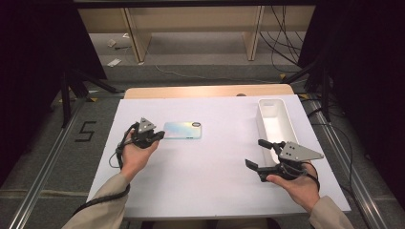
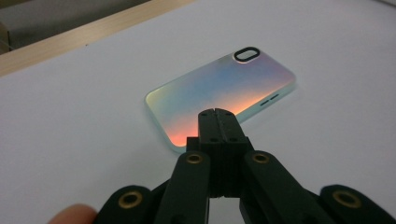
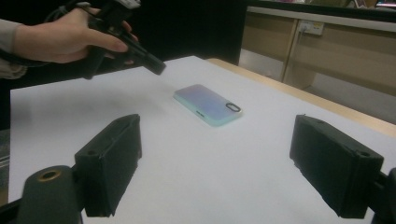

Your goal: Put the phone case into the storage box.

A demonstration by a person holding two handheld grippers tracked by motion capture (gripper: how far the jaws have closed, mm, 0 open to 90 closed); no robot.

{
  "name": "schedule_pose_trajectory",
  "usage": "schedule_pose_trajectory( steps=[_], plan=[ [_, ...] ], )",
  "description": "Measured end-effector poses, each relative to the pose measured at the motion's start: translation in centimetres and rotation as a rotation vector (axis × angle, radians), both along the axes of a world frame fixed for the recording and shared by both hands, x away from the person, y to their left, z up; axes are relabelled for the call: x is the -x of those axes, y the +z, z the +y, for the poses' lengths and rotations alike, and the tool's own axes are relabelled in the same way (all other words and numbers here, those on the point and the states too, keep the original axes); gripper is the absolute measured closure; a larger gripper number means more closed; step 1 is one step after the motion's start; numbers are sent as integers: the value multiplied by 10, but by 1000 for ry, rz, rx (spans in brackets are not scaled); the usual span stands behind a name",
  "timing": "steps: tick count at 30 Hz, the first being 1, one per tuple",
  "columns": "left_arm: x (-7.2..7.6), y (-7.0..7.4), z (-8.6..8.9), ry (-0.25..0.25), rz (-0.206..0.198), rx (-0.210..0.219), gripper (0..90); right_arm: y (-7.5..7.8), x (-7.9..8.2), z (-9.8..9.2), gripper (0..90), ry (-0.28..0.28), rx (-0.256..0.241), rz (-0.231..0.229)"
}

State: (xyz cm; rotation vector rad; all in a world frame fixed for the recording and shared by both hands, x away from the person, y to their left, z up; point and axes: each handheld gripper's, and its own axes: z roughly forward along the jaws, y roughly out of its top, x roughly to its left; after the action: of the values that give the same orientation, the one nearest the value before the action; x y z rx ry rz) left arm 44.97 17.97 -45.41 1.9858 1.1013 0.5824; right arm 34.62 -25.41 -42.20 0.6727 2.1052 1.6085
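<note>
one readable mark — black "5" on floor (image 1: 85, 131)

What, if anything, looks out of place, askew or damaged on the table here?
Nothing stands out. The phone case lies flat and intact on the white sheet, camera hole up. The white tray sits upright at the right. The left gripper is shut beside the case; the right gripper is open.

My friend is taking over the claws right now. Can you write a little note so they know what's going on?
Left claw: shut, empty, tip just short of the phone case's near end, raised off the table in the right gripper view.
Right claw: open, empty, beside the white bin.
Phone case lies flat, camera hole away from the left claw, on the white sheet.
Done: nothing picked up.
Left: probably grasp the case; the bin may be its goal.
</note>
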Motion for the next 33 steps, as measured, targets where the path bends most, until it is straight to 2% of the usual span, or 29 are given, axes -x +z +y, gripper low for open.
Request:
schedule_pose_trajectory(
  steps=[1,2,3,6,9,10,11,12,14,15,17,19,21,22,26,33],
  plan=[
    [0,0,0,0,0,0,900,0,0,0,179,0,0,0],
    [-14,-4,-3,21,18,-1,900,0,0,0,180,-1,-1,3],
    [-14,-4,-3,21,18,-1,900,0,0,0,182,-2,-4,3],
    [-35,-7,-7,54,44,2,900,-1,0,-1,184,-3,-6,7],
    [-61,-8,-13,79,55,-29,900,-1,-1,-1,190,1,-8,10],
    [-61,-8,-13,79,55,-29,900,-1,-1,-1,190,1,-8,10],
    [-72,-8,-14,92,66,-31,900,-2,-1,-2,193,1,-9,10],
    [-72,-8,-14,92,66,-31,900,-2,-1,-2,193,1,-9,10],
    [-88,-11,-16,105,72,-51,900,-2,-1,-3,195,0,-13,15],
    [-88,-11,-16,105,72,-51,900,-2,-1,-3,195,0,-13,15],
    [-99,-13,-17,114,82,-71,900,-3,-1,-3,196,0,-17,13],
    [-109,-16,-17,122,99,-67,900,-2,-1,-4,198,0,-18,11],
    [-113,-18,-18,129,104,-66,900,-2,0,-4,201,0,-17,13],
    [-115,-19,-20,134,101,-83,900,-2,0,-4,201,0,-19,13],
    [-118,-24,-20,137,115,-107,900,-2,2,-6,204,-3,-18,13],
    [-119,-32,-22,124,138,-138,900,-2,4,-7,207,-11,-20,8]
  ],
)
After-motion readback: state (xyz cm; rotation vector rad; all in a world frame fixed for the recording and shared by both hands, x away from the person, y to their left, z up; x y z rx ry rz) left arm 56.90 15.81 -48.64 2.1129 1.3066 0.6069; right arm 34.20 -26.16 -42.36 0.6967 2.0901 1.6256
